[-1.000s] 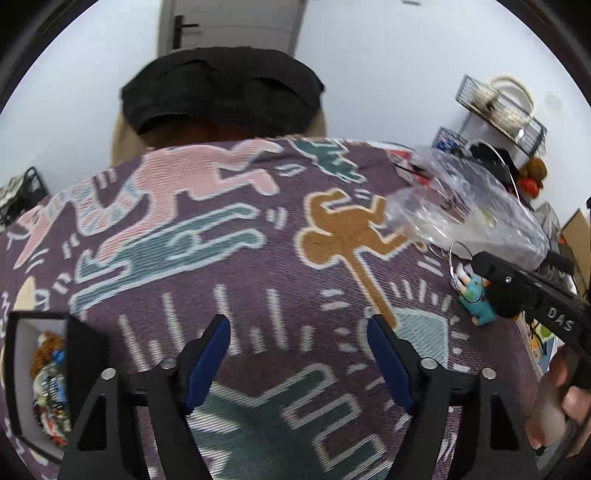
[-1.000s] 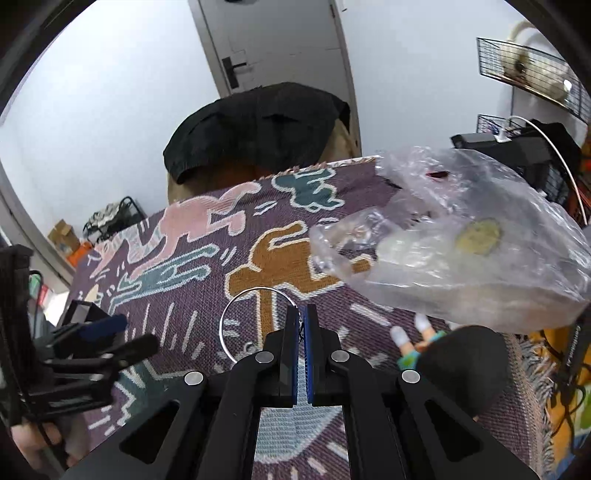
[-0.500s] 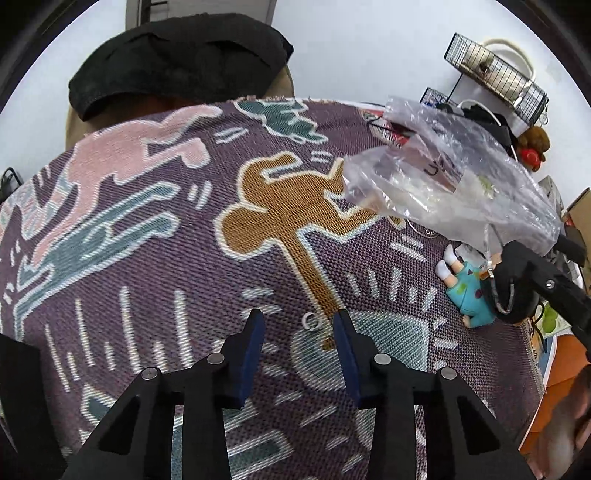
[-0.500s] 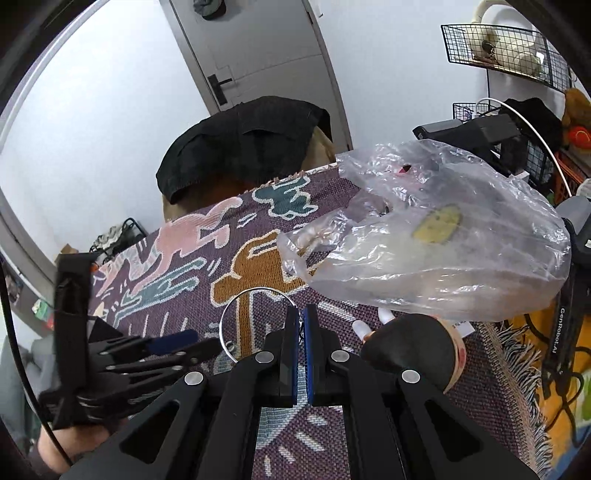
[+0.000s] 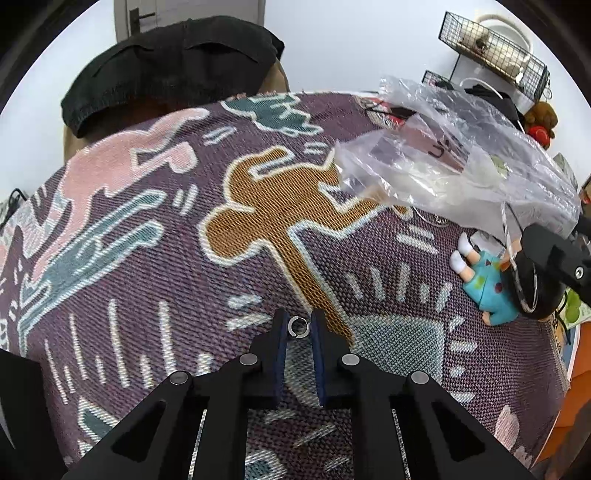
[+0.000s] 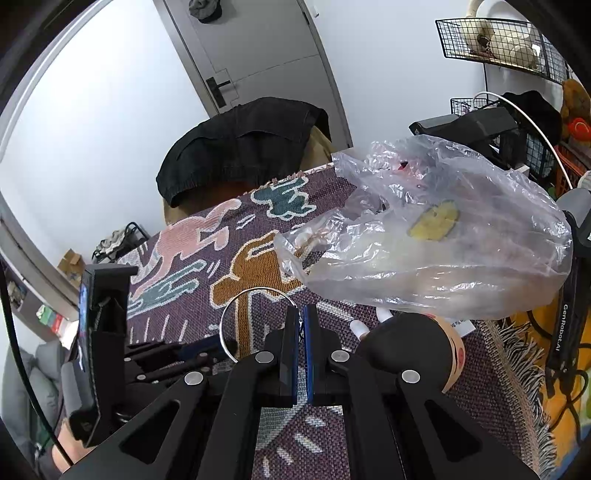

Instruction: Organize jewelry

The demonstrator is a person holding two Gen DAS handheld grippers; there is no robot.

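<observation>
A small silver ring [image 5: 298,327] lies flat on the patterned woven cloth [image 5: 184,258]. My left gripper [image 5: 299,316] points down at it. Its jaws are closing, the ring sits between the blue pads, and they touch its two sides. My right gripper [image 6: 301,310] is shut on the edge of a large thin silver hoop [image 6: 255,289], which hangs to the left of its fingers above the cloth [image 6: 258,266]. The right gripper [image 5: 532,240] also shows at the right edge of the left wrist view. The left gripper's black body [image 6: 107,332] stands at the left of the right wrist view.
A crumpled clear plastic bag [image 5: 443,166] [image 6: 424,240] lies at the cloth's far right. A doll in a teal dress [image 5: 484,284] lies just below the bag, its dark head [image 6: 413,343] beside my right fingers. A black garment [image 5: 173,62] drapes a chair beyond the table. Wire shelves [image 6: 491,33] hang on the right.
The left gripper moved forward and down over the cloth to the small ring, and its jaws narrowed from wide open to the ring's sides. The right gripper kept the hoop and barely shifted.
</observation>
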